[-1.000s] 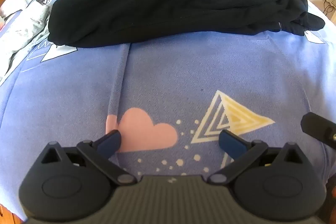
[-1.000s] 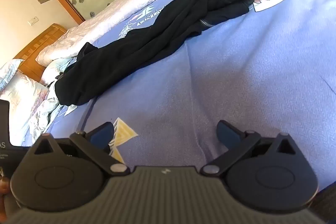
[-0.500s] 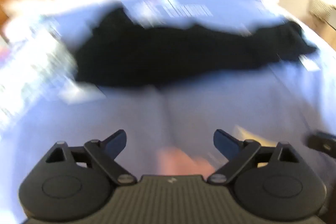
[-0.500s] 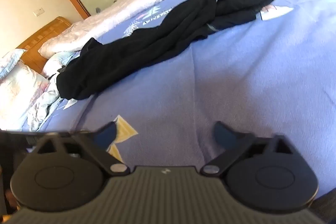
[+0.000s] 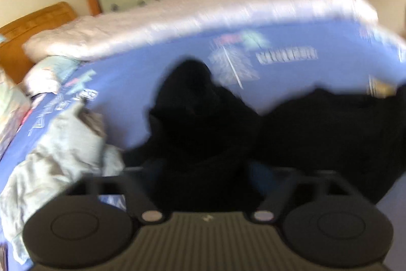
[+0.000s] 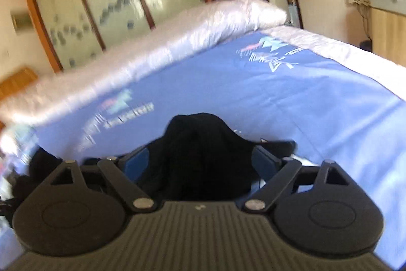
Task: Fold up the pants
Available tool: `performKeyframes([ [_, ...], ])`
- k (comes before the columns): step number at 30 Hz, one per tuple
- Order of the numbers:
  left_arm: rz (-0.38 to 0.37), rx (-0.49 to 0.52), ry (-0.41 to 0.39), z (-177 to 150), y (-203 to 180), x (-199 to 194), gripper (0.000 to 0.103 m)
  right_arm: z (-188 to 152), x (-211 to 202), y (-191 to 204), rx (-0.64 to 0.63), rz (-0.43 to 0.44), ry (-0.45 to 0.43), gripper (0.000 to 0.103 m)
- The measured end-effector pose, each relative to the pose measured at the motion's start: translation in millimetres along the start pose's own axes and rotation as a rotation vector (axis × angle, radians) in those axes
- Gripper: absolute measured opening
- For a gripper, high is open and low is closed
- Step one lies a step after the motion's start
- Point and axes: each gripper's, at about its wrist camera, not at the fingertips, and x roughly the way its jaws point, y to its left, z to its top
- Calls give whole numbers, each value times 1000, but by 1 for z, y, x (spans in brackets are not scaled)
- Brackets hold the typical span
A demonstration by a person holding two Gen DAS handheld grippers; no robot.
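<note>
Black pants (image 6: 200, 156) bunch between both wide-spread grippers — left (image 5: 203, 174), right (image 6: 200, 161) — neither clamped

Pants (image 5: 203, 123) on bedspread (image 5: 132, 83), rumpled cloth (image 5: 63, 144) to their left, quilt (image 5: 177, 17) behind

Both the left gripper (image 5: 203, 169) and right gripper (image 6: 200, 161) have been brought forward onto the crumpled black fabric pants (image 5: 203, 118), bunched between open jaws.
</note>
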Motion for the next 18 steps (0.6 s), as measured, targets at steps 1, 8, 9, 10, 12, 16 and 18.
performKeyframes([
  [1, -10, 7, 34, 0, -4, 3, 15, -1, 15, 5, -48, -20, 27, 68],
  [8, -192, -99, -104, -1, 36, -91, 10, 8, -43, 10, -122, 72, -68, 13],
  [9, -218, -117, -128, -9, 46, -113, 10, 6, -64, 6, -127, 98, -96, 13],
  [10, -238, -131, -139, -15, 57, -124, 10, 1, -85, 1, -131, 122, -125, 13],
  [12, -283, -164, -151, -37, 73, -153, 10, 6, -123, -21, -129, 166, -156, 13],
  [16, -388, -191, -91, -90, 85, -182, 10, -45, -166, -53, -131, 150, -104, 14],
  [18, -436, -182, -4, -115, 81, -179, 15, -77, -173, -64, -142, 99, -30, 23],
])
